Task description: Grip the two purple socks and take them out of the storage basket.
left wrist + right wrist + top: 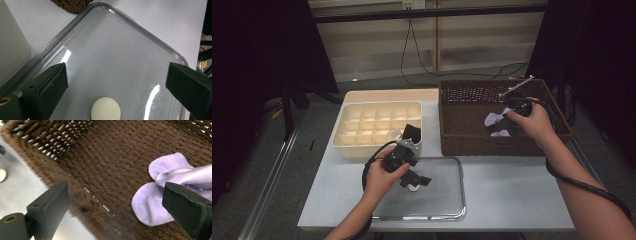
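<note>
High view: left gripper (416, 181) hangs over the clear tray (452, 212) at the near edge, jaws spread wide either side of a small cream disc (105, 109), not touching it. The disc looks light, hard and flat, probably slippery on the tray; best pinched across its rim. Right gripper (504, 123) is in the brown basket (472, 142) far right, jaws wide apart, one beside a lilac cloth (160, 195). That looks soft and limp; any fold should do.
</note>
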Demonstrator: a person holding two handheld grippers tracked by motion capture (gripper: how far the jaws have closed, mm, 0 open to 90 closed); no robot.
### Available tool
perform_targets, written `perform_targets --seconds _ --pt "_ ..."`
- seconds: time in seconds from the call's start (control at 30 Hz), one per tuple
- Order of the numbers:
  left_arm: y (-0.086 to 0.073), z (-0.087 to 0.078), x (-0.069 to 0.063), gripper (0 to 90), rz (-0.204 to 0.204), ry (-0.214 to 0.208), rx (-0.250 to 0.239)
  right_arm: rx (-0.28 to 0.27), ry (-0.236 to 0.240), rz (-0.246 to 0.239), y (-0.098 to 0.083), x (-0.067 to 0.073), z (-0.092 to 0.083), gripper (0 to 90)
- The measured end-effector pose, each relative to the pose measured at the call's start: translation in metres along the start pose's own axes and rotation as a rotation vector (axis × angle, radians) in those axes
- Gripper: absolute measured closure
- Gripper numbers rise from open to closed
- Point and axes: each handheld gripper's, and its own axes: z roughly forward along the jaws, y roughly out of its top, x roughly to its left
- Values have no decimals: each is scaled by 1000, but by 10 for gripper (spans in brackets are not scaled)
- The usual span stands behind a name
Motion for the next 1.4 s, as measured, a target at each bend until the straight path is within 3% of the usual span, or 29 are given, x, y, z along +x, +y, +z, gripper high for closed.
perform_targets --seconds 0.07,0.33,0.43,0.6,0.93,1.33,1.4 --pt "0 0 1 41 6 -13 -2 4 -7 12 1 -4 4 72" --pt "0 1 0 42 3 -3 6 4 -28 54 7 -20 17 72" --pt "0 1 1 42 6 -22 -7 18 -48 73 8 -26 22 81" --pt "0 1 1 43 12 -14 12 21 -61 86 9 -31 28 104" --pt "-1 3 2 44 8 -18 2 37 -96 114 11 -38 35 169" --pt "-1 3 2 45 6 -10 9 47 -126 170 4 -48 40 309" --pt "-1 3 2 45 8 -3 10 57 -124 178 4 -50 41 384"
